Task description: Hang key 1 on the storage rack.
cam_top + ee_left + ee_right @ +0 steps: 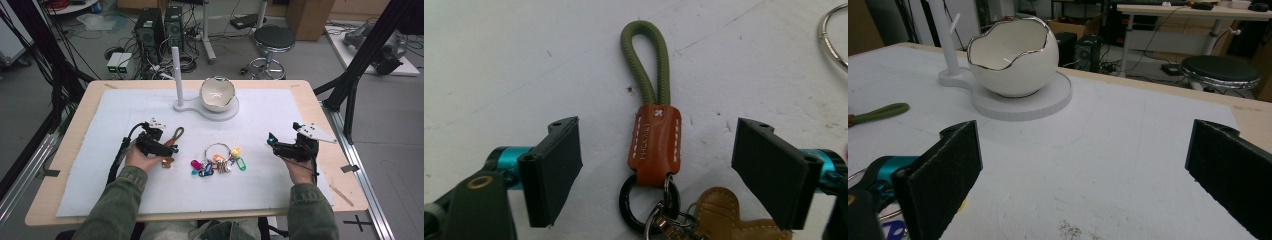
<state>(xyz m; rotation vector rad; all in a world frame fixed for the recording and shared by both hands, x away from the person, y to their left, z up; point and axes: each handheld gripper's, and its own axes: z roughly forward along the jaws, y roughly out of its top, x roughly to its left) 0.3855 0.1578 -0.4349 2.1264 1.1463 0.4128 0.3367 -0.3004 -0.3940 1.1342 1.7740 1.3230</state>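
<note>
A keychain with an olive cord loop [646, 60], a brown leather tab [655, 144] and a black ring [642, 200] lies flat on the white mat. My left gripper [656, 170] hangs open over it, one jaw on each side of the leather tab, neither touching it. From above, that gripper [159, 145] sits at the mat's left with the cord loop [177, 134] sticking out beyond it. A large metal ring with several coloured key tags [218, 159] lies mid-mat. My right gripper [272, 142] is open at the right, nothing between its jaws [1083, 175].
A white egg-shaped bowl [217, 93] with a jagged rim sits on a round white base [231, 112], joined to an upright white post [177, 75] at the mat's back centre. The bowl [1010, 55] is ahead of my right gripper. A tan heart-shaped tag [719, 207] hangs on the keychain.
</note>
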